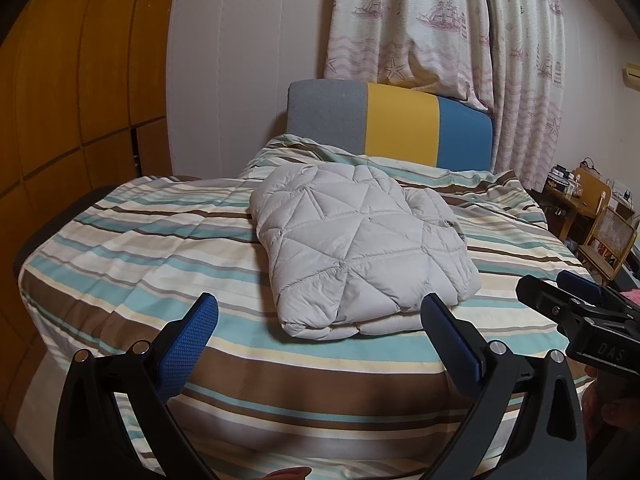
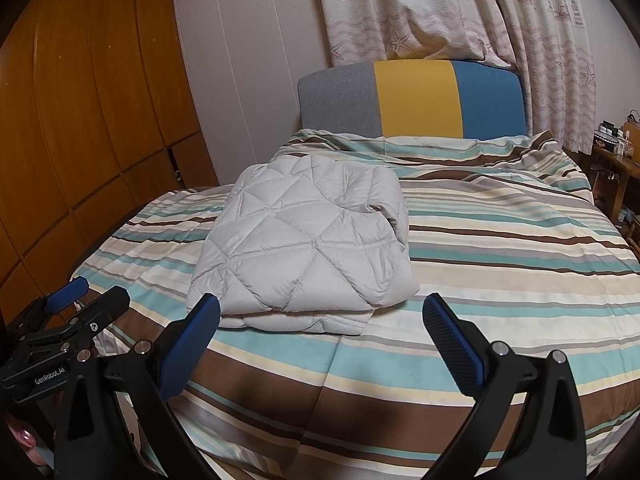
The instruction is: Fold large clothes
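Striped bedding (image 2: pixel 500 264) covers the bed, with a wooden wardrobe (image 2: pixel 80 120) left of the folded grey quilted jacket (image 2: pixel 304 248) and a three-colour headboard (image 2: pixel 412 98) behind it. Left of the jacket's near edge, the left gripper (image 1: pixel 320 312) hovers with jaws spread, holding nothing. The jacket lies as a compact stacked bundle at mid-bed, so folding appears complete or nearly so. To its right, the right gripper (image 2: pixel 320 312) also hovers spread and empty. Any next move would be a final tidy or withdrawal. Bare bedding surrounds the jacket; a desk and chair (image 1: pixel 608 236) stand beyond the bed's right edge.
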Motion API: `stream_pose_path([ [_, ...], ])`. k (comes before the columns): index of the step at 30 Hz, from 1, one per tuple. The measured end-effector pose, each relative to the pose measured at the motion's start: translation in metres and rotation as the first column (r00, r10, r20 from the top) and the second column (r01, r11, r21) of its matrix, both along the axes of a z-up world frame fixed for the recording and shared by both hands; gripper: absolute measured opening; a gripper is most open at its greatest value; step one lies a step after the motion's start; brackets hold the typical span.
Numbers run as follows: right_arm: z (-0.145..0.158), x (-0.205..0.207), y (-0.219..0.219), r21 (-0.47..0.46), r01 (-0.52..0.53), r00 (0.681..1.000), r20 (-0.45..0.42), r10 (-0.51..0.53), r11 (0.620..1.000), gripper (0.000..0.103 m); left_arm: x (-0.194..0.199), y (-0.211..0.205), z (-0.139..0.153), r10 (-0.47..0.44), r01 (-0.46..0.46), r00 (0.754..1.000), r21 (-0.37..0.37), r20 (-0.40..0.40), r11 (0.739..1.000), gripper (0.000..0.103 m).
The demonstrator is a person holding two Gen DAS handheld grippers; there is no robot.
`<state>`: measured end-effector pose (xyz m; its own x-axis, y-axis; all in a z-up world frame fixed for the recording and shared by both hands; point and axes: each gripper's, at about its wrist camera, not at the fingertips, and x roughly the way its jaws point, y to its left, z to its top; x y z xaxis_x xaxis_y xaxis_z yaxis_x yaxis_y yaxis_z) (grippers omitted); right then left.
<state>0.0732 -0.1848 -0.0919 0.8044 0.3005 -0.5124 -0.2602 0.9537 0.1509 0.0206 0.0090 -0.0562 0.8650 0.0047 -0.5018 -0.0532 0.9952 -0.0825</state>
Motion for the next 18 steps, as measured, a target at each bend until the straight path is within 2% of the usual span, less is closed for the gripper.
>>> stream_pose_path([
  [18, -0.0017, 0.0009, -0.0020, 0.001, 0.001, 1.000, -0.010, -0.001, 1.000, 0.101, 0.0030, -0.0019, -0.0039, -0.003, 0.003, 1.000, 0.016, -0.013, 1.000, 0.100],
])
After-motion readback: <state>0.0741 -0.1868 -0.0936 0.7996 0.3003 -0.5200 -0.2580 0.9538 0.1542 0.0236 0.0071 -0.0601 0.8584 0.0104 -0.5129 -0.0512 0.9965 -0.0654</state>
